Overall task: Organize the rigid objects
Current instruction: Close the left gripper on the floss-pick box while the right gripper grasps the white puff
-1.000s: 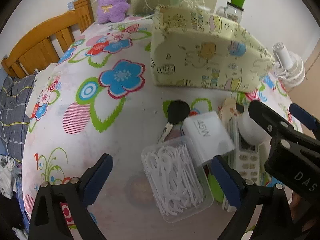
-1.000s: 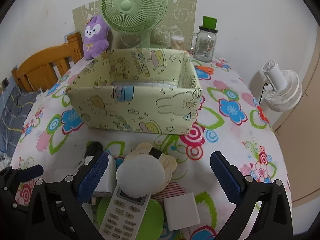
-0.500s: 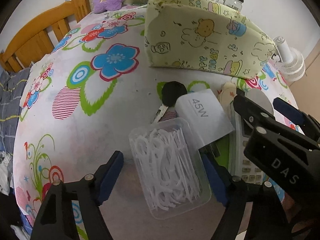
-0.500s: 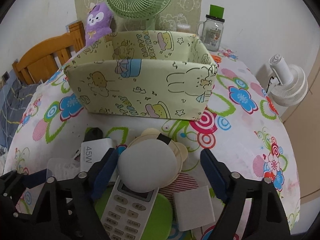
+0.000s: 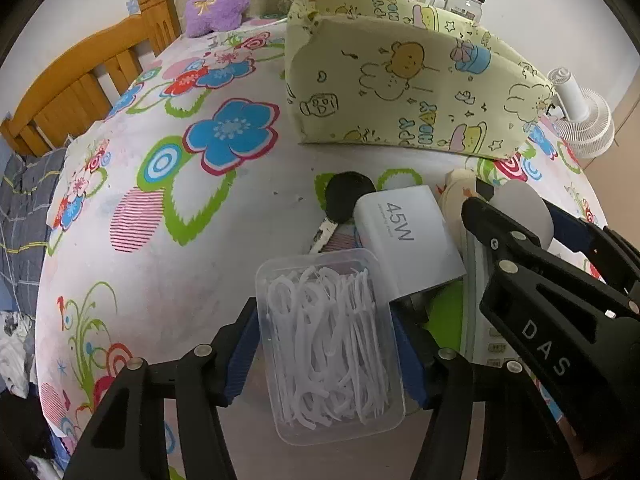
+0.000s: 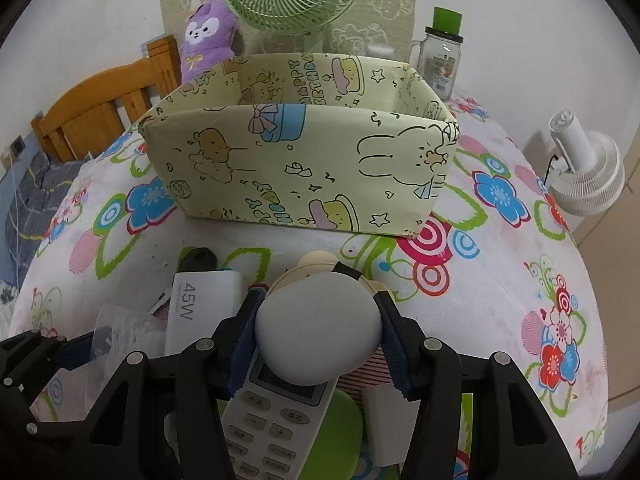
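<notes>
Your left gripper [image 5: 326,344] squeezes the clear plastic box of white floss picks [image 5: 332,344] near the table's front edge. Your right gripper [image 6: 318,338] squeezes the smooth white round lump [image 6: 318,332] on the white remote [image 6: 276,416]. Lift slowly: the round lump may slip out, and the white 45W charger [image 5: 408,240] beside the box may get dragged.

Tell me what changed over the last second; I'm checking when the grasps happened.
Both grippers moved in and closed. The left gripper closed onto the clear floss-pick box; the right gripper closed onto the white round object. Both had been open around them. The 45W charger, remote and yellow-green box stayed put.
</notes>
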`<state>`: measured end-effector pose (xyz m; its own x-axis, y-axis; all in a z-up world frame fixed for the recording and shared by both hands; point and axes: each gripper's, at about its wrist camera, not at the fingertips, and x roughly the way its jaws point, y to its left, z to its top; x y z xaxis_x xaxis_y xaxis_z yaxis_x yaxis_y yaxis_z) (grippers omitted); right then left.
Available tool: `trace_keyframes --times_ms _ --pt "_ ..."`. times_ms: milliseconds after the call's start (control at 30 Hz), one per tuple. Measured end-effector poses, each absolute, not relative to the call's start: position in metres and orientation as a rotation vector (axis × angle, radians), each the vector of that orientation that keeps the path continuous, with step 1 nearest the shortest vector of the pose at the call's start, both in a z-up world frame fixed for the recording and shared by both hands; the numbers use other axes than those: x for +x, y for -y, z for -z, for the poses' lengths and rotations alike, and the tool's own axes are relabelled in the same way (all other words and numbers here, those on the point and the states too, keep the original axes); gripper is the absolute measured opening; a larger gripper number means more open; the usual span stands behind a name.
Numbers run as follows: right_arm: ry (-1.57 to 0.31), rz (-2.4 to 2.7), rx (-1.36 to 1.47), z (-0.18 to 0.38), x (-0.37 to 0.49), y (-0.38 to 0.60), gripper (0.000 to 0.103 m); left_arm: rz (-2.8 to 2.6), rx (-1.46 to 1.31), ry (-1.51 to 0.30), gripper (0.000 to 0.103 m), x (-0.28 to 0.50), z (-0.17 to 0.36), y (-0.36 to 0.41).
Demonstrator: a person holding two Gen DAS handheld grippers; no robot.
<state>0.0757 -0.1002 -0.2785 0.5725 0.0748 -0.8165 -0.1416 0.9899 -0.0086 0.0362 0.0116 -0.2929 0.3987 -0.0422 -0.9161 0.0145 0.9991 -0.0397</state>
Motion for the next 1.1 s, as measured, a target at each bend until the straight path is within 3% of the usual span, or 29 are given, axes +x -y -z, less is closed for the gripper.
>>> trace_keyframes --times_ms 1100 --pt "-0.854 -0.030 -0.033 0.199 0.071 0.104 0.059 0.068 -0.014 -1.017 0.063 0.043 0.212 -0.018"
